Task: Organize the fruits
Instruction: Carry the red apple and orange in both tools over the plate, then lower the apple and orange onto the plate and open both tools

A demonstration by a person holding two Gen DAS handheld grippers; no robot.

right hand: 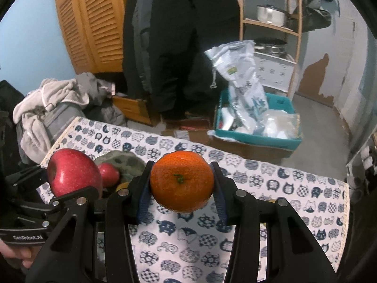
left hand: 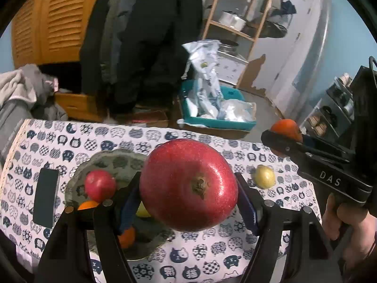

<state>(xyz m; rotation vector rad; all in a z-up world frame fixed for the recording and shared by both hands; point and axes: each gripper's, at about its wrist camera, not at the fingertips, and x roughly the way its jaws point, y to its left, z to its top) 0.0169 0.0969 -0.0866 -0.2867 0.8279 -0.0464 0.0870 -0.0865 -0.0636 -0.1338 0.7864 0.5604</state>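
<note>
My left gripper (left hand: 188, 188) is shut on a big red apple (left hand: 188, 184), held above the cat-print tablecloth (left hand: 212, 247). Below and left of it lies a grey bowl (left hand: 117, 162) with a small red apple (left hand: 100, 185), orange fruits (left hand: 127, 237) and a yellow fruit partly hidden. A yellow lemon (left hand: 265, 176) lies on the cloth to the right. My right gripper (right hand: 181, 184) is shut on an orange tangerine (right hand: 181, 181) over the cloth (right hand: 188, 247). The big red apple (right hand: 73, 174) and the bowl (right hand: 129, 162) show at its left. In the left wrist view the right gripper (left hand: 280, 139) carries the tangerine (left hand: 286, 127) at the right.
A dark phone (left hand: 46, 198) lies on the cloth left of the bowl. Beyond the table's far edge stand a teal bin (left hand: 219, 120) with plastic bags, a wooden shelf (left hand: 238, 28), hanging dark coats (left hand: 146, 35) and a pile of clothes (right hand: 51, 108).
</note>
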